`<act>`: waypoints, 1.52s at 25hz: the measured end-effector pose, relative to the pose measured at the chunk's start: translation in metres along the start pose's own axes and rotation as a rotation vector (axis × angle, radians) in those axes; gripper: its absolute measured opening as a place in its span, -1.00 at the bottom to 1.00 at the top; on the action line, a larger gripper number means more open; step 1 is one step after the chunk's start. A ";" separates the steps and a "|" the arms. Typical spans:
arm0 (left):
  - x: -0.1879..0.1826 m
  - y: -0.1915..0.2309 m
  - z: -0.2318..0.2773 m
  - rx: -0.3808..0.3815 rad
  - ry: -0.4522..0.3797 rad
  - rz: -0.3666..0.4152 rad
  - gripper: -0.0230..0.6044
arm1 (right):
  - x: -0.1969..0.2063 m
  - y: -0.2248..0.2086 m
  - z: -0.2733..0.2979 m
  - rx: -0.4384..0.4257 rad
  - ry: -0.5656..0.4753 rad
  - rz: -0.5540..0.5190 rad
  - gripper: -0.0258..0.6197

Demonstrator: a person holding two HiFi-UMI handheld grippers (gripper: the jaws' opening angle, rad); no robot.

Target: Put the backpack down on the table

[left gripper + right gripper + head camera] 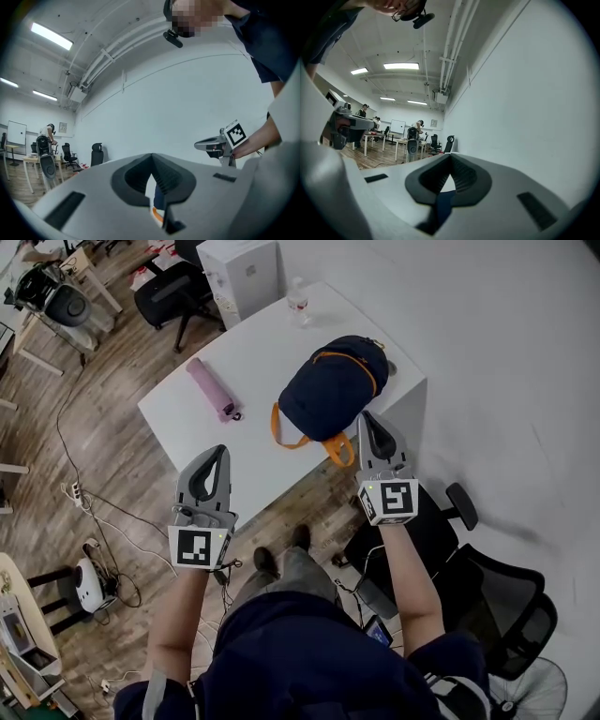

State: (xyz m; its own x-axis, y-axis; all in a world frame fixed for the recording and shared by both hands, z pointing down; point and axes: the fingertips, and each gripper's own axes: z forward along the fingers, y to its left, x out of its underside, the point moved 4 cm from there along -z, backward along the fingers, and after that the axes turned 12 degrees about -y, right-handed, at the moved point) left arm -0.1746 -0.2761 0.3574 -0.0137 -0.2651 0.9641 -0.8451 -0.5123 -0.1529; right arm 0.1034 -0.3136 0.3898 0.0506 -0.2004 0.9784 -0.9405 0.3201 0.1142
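Observation:
A navy backpack [333, 388] with orange straps lies on the white table [244, 352], toward its right end. Both grippers are held up in front of the person, apart from the bag. My left gripper [219, 450] hangs over the table's front edge, its jaws together and empty. My right gripper [367, 415] is also shut with nothing in it; in the head view its tip overlaps the bag's near edge by an orange strap [339, 448]. In the left gripper view a sliver of the backpack [158, 201] shows below the closed tips, and the right gripper [206, 144] floats at the right.
A folded pink umbrella [212, 388] lies on the table's left part and a water bottle [298, 302] stands at its far edge. A white cabinet [240, 276] is behind the table. A black office chair [487, 606] stands by the person's right; cables trail on the wooden floor.

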 end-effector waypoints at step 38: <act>-0.046 0.059 -0.158 -0.246 0.008 0.084 -0.91 | -0.067 0.160 -0.104 -0.082 -0.002 0.079 -0.93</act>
State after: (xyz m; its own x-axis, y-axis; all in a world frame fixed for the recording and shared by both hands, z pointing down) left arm -0.3086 -0.1652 0.3379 -0.0923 -0.2916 0.9521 -0.9453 -0.2749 -0.1758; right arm -0.0151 -0.1526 0.3608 -0.0236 -0.1736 0.9845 -0.9108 0.4097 0.0504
